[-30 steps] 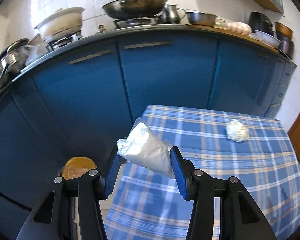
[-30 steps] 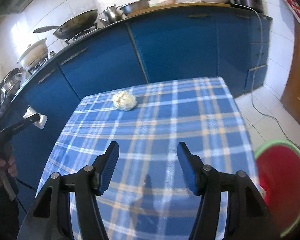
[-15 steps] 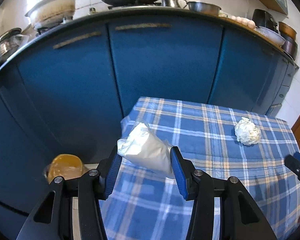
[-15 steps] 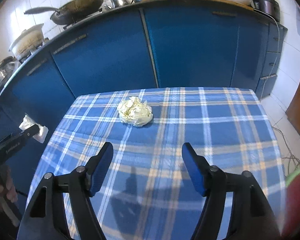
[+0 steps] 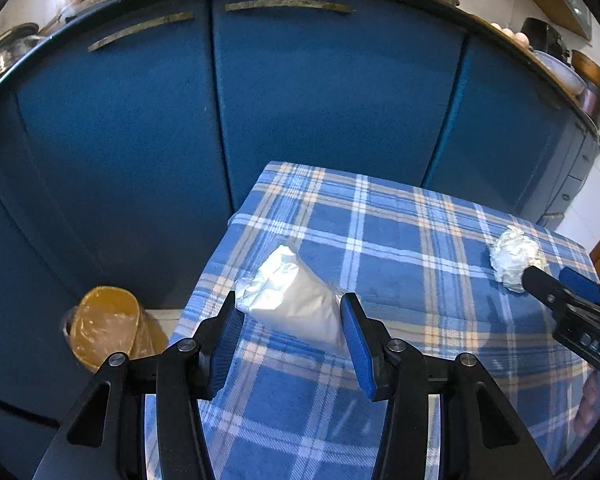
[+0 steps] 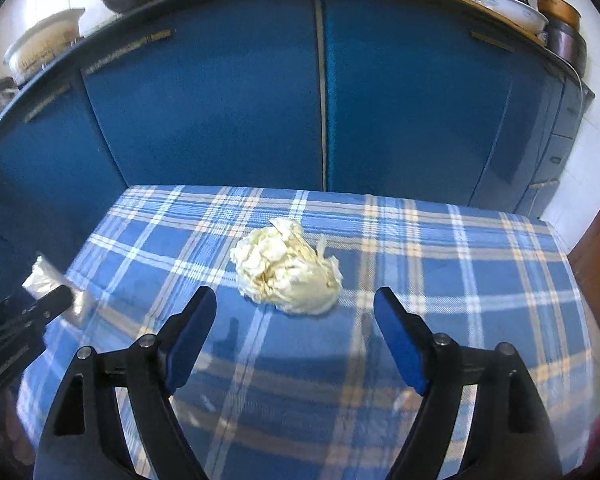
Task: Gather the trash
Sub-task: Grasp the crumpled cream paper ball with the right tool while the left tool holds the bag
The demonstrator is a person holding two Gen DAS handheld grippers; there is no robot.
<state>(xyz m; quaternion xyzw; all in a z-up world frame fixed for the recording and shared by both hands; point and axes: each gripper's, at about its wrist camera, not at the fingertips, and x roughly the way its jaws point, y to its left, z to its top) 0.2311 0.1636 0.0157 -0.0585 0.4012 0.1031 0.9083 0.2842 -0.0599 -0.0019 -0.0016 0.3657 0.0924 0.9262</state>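
On tablecloth (image 6: 440, 280): one paper wad (image 6: 288, 270); left gripper (image 5: 292, 324) clamps one bag (image 5: 296, 296) (white).

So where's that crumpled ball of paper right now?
The crumpled paper ball lies on the plaid tablecloth, just ahead of the open right gripper; nothing touches it.

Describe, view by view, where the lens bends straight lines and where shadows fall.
Left wrist view: the blue cabinet fronts bow outward and black corners frame the image. Right wrist view: the same bowing; the crumpled white paper ball is sharp, and the open right gripper casts a soft shadow on the blue plaid tablecloth.
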